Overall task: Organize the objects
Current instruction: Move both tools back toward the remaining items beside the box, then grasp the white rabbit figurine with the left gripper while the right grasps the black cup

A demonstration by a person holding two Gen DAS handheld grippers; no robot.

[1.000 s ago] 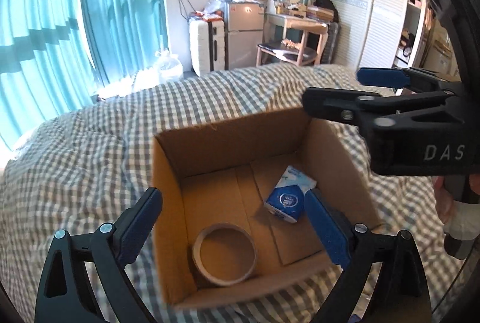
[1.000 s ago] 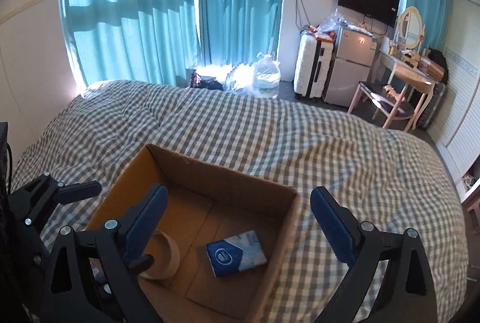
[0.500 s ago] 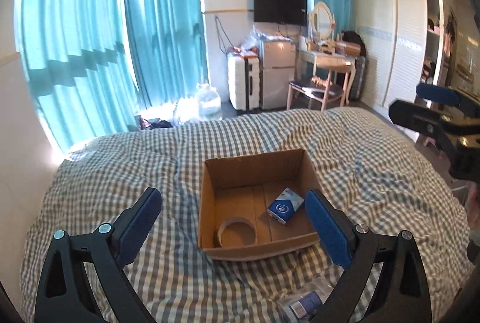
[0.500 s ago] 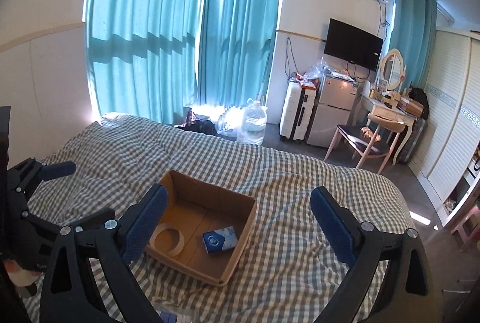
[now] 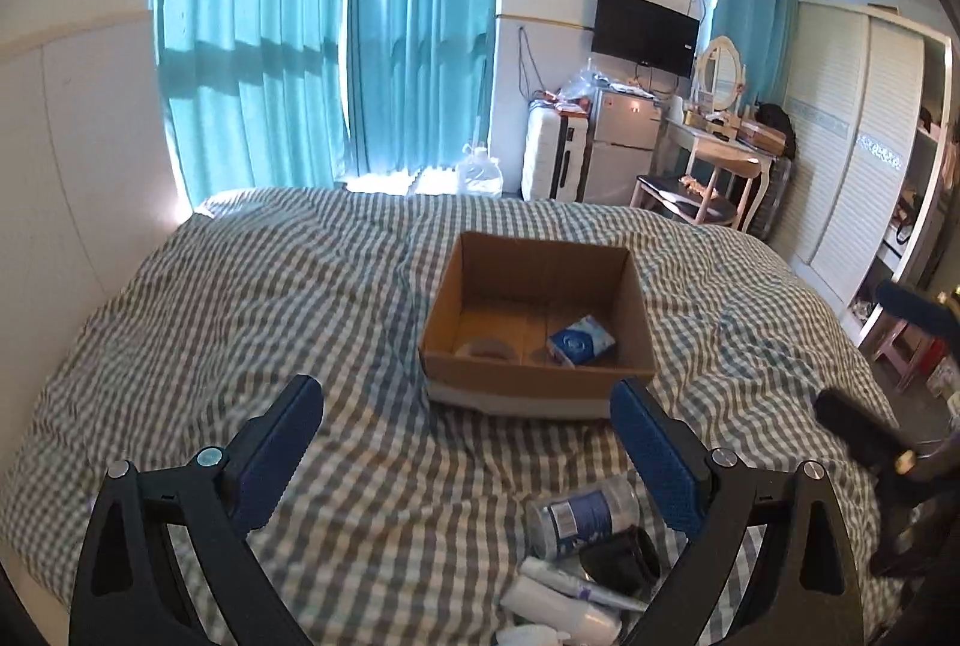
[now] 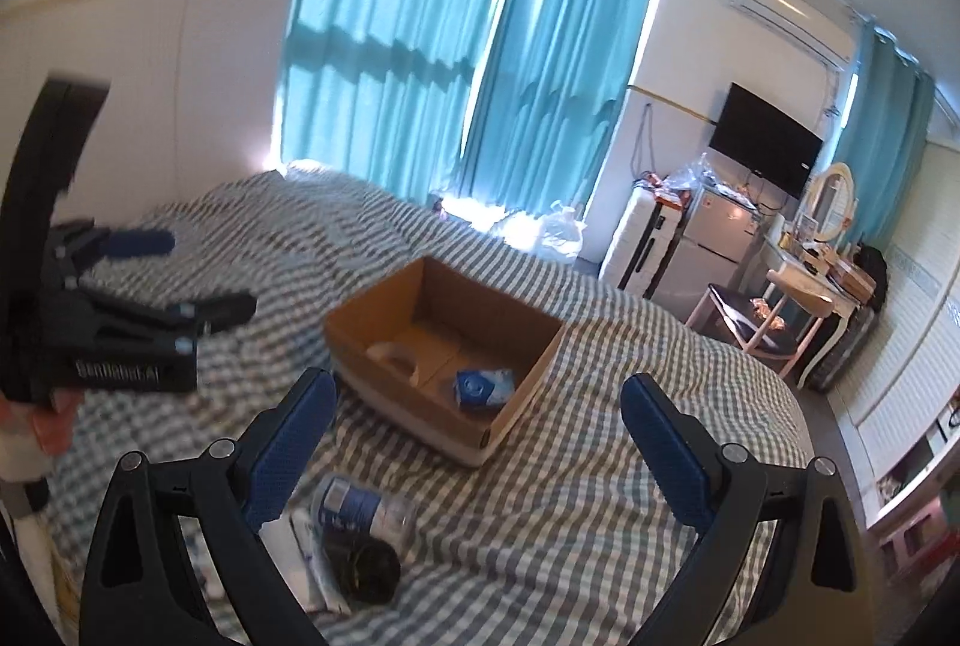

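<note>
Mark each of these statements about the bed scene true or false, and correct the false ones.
1. The cardboard box holds a tape roll and a blue tissue pack. True.
2. The left gripper clamps a bottle. False: it is open and empty.
3. A clear jar with a blue label lies on the checked blanket, outside the box. True.
4. The right gripper is shut. False: its jaws stand wide apart.
5. The curtains are red. False: they are teal.
</note>
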